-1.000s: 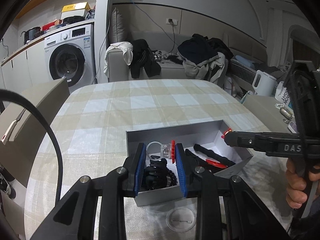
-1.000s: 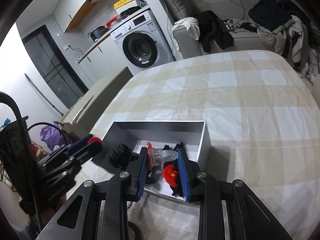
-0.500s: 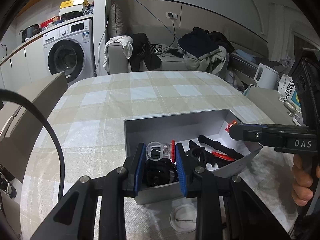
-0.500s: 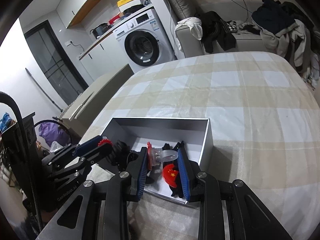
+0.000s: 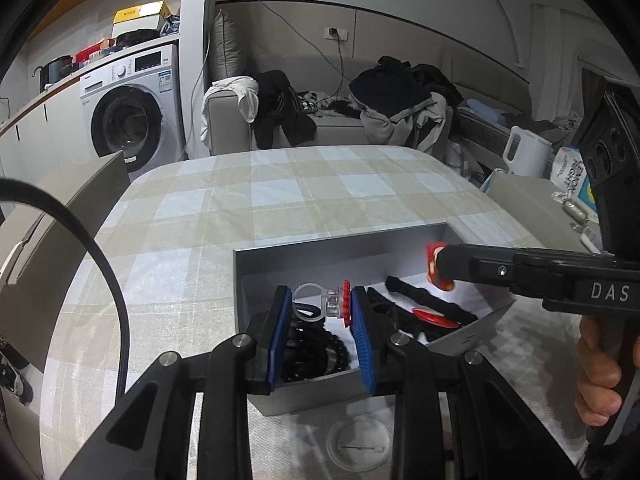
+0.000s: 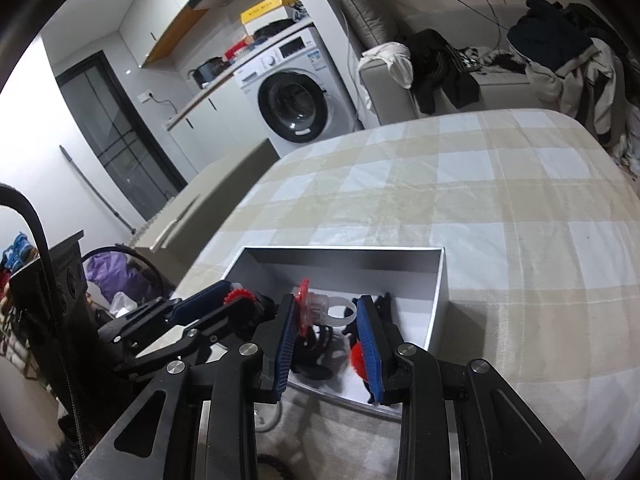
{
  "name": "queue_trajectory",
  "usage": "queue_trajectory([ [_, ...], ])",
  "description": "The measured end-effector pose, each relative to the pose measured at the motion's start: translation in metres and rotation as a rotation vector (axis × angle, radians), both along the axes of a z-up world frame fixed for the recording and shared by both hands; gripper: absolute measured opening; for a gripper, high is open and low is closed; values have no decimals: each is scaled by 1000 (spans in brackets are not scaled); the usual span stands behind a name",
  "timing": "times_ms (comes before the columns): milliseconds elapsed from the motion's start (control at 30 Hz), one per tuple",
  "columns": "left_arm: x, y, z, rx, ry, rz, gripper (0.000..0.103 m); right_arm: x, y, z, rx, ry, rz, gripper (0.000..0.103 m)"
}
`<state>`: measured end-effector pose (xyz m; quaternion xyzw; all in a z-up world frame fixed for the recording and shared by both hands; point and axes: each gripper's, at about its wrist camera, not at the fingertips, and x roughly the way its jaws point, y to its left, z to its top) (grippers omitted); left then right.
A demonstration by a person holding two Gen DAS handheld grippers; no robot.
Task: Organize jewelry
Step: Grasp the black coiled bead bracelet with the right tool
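table (image 6: 500,184): checked cloth, with the grey box near its front edge
box (image 5: 340,252): open, no lid in sight; it holds black beads (image 5: 316,350) at the front left, a black strap (image 5: 428,304) and a flat red piece (image 5: 434,318); I judge most of the sorting done
badge (image 5: 357,444): a clear round pin lies on the cloth just outside the front wall, seemingly left to put away
left gripper (image 5: 322,306): low over the box's front left corner, pointing inward; jaws partly closed on a ring held crosswise
left ring (image 5: 320,302): clear band against the left pad, red flower top against the right, above the beads, not released
right gripper (image 6: 327,312): comes in from the box's right side, level with the rim; jaws likewise narrowed on a second ring
right ring (image 6: 320,310): clear band with red top, above the box's contents
remaining: both rings to set down inside, by my reading
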<state>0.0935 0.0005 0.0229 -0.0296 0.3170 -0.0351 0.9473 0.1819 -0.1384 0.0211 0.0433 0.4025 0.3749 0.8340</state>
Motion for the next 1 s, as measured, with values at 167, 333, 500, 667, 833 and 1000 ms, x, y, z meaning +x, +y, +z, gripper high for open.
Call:
queue_trajectory([
  [167, -11, 1, 9, -30, -47, -16, 64, -10, -10, 16, 12, -68, -9, 45],
  [333, -22, 0, 16, -16, -75, -8, 96, -18, -19, 25, 10, -91, -25, 79],
  [500, -49, 5, 16, -19, -80, -26, 101, -35, -33, 22, -33, -92, -12, 103],
  [667, -74, 0, -3, -45, -46, -37, 101, -66, -45, 7, -103, -133, -25, 103],
  [833, -82, -20, -20, -5, -8, -72, 101, -88, -54, -11, -91, -91, -28, 103],
  [1000, -82, -17, -30, -16, 45, -68, 101, -107, -48, -27, -177, -109, 10, 103],
])
